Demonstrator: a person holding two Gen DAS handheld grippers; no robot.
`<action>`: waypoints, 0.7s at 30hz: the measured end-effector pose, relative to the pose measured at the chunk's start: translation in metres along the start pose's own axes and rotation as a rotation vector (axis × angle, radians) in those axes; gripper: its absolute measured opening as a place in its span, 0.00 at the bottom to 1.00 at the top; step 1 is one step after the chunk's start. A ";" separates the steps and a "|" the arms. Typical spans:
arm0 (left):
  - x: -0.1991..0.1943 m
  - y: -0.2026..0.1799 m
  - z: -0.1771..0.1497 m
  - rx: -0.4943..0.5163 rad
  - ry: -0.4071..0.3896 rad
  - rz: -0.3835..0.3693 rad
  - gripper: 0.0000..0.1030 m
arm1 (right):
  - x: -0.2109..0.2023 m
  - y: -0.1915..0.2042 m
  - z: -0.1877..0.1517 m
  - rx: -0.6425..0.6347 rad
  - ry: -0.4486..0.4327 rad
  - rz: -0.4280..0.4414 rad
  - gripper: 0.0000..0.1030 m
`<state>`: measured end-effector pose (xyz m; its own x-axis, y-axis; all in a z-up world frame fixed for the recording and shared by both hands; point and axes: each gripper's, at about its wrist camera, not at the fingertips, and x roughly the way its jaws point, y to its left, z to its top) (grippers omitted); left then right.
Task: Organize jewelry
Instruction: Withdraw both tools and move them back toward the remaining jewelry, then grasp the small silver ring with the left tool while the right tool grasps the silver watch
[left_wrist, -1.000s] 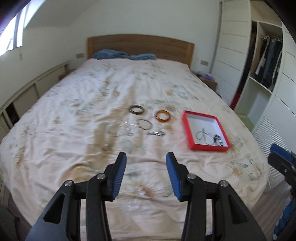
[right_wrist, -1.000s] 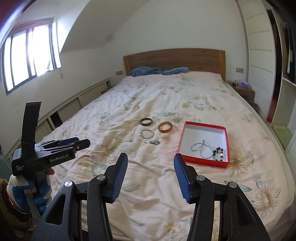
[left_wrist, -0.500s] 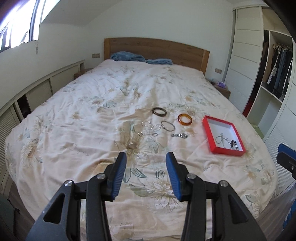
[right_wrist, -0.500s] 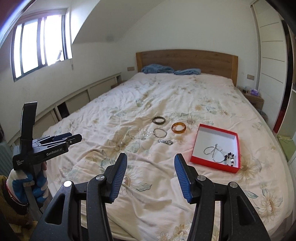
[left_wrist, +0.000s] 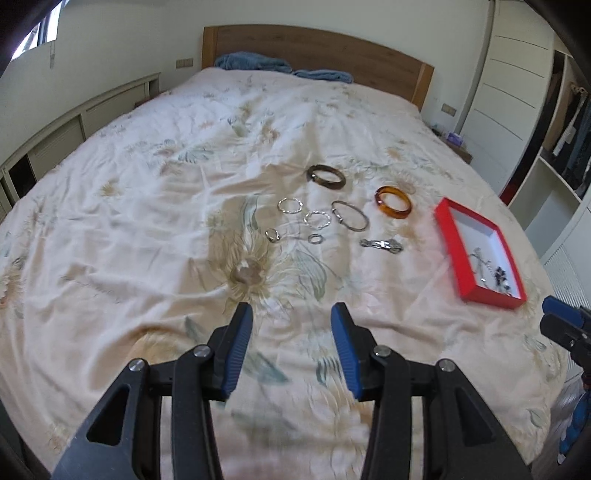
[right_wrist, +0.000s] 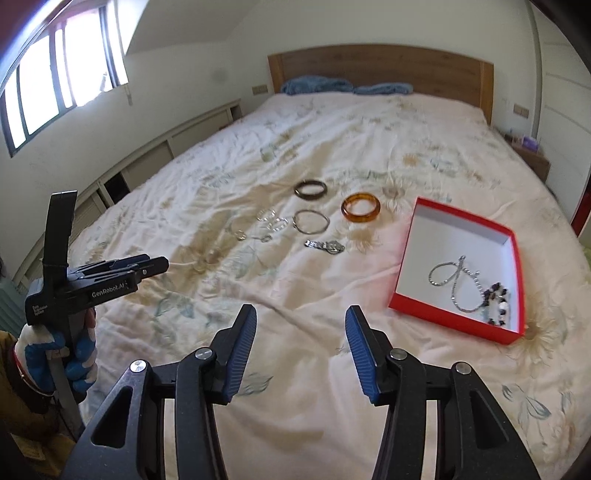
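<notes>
Both grippers, left (left_wrist: 291, 345) and right (right_wrist: 301, 345), jaws apart, have advanced; bangles (left_wrist: 393, 202) ahead, box (right_wrist: 413, 229) rightward, pickup next.

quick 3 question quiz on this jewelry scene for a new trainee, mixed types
1. True or false: the red box already holds a silver chain.
2. Which bangle lies nearer the red box: A) amber bangle B) dark bangle?
3. Fill in: the right gripper and the left gripper are both ____ and hold nothing.

Key: 1 true; 2 A; 3 open
</notes>
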<state>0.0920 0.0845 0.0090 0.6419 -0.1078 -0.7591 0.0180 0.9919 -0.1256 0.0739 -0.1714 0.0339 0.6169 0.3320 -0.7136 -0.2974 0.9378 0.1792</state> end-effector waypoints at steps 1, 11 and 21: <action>0.011 0.001 0.004 -0.002 0.005 0.003 0.41 | 0.009 -0.004 0.003 0.000 0.009 0.004 0.45; 0.098 0.013 0.048 0.005 0.021 -0.037 0.41 | 0.107 -0.026 0.046 -0.047 0.063 0.052 0.42; 0.164 0.022 0.069 0.019 0.017 -0.013 0.40 | 0.174 -0.038 0.071 -0.055 0.087 0.079 0.42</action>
<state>0.2502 0.0928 -0.0739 0.6285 -0.1212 -0.7683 0.0404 0.9915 -0.1234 0.2438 -0.1419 -0.0488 0.5256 0.3920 -0.7550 -0.3831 0.9015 0.2014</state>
